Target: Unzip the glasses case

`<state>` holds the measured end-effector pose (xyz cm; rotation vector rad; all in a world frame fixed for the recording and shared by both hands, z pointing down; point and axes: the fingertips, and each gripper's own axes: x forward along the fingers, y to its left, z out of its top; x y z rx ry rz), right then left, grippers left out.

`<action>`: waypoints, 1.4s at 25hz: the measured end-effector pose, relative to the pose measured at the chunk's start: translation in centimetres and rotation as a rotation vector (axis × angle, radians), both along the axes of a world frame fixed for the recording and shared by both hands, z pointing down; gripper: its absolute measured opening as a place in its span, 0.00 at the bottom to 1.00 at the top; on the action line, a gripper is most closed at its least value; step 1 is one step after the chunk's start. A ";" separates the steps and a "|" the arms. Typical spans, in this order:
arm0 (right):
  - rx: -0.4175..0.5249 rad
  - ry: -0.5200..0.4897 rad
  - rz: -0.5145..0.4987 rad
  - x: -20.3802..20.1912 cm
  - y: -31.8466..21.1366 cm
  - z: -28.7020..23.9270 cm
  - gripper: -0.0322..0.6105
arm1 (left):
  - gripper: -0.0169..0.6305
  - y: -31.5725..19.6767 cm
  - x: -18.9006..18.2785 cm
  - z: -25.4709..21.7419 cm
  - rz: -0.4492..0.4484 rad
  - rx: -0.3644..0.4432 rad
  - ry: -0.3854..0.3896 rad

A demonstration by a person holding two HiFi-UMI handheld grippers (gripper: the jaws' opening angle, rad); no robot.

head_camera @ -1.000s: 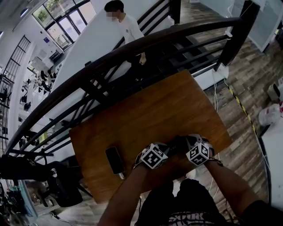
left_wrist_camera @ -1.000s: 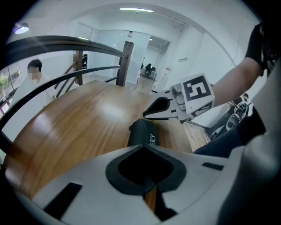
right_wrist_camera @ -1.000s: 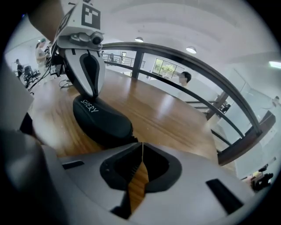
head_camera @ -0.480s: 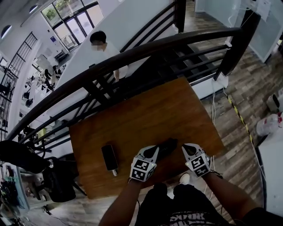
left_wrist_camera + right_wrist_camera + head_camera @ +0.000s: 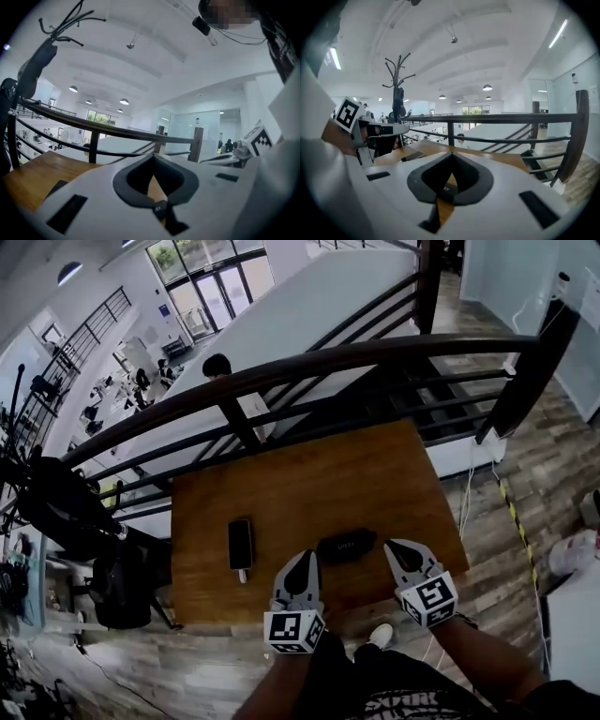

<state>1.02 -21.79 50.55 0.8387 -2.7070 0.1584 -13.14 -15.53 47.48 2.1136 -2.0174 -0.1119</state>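
Both left tongs and right tongs, closed and empty, flank the glasses case near the tabletop front edge; probably light, stiff-shelled and slick, best pinched by its zipper pull.

Bright, even indoor light, seen through fisheye lenses.
Daylight enters by the tall windows and round ceiling lamps add to it; the table is evenly lit, with only soft shadows; the railing bows from lens distortion; both gripper views fall to black at the corners; the left gripper and right gripper look soft and blurred close to the lens; the distance stays fairly sharp.
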 end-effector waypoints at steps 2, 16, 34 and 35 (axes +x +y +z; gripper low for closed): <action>0.010 -0.046 -0.007 0.3 0.8 -2.0 0.05 | 0.03 1.5 0.5 -1.5 -0.022 0.018 -0.013; 0.069 -0.158 0.054 3.4 8.8 -7.1 0.05 | 0.03 9.7 4.3 -6.3 -0.002 0.086 -0.052; 0.066 -0.132 0.091 10.0 23.5 -9.1 0.05 | 0.03 23.1 10.3 -7.3 0.028 0.095 -0.010; 0.061 -0.131 0.085 10.2 23.5 -9.2 0.05 | 0.03 23.2 10.6 -7.4 0.022 0.094 -0.010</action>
